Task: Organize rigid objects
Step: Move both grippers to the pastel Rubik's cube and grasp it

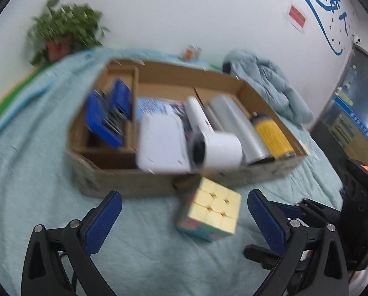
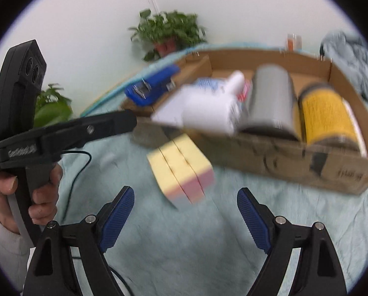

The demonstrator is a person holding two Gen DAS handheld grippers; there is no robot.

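Note:
A pastel Rubik's cube (image 1: 212,211) with a yellow top lies on the teal cloth just in front of a cardboard box (image 1: 134,185). It also shows in the right wrist view (image 2: 181,167). My left gripper (image 1: 184,212) is open, the cube between and just beyond its fingertips. My right gripper (image 2: 185,208) is open, the cube just ahead of it. The box (image 2: 282,153) holds a blue stapler (image 1: 105,113), a white case (image 1: 161,140), a white hair dryer (image 1: 216,145), a grey cylinder (image 1: 235,128) and a yellow can (image 1: 270,133).
A potted plant (image 1: 63,34) stands at the back by the wall. A bundled grey-blue jacket (image 1: 270,83) lies behind the box. The left gripper body and the hand holding it (image 2: 23,123) show at left in the right wrist view. The frames are motion-blurred.

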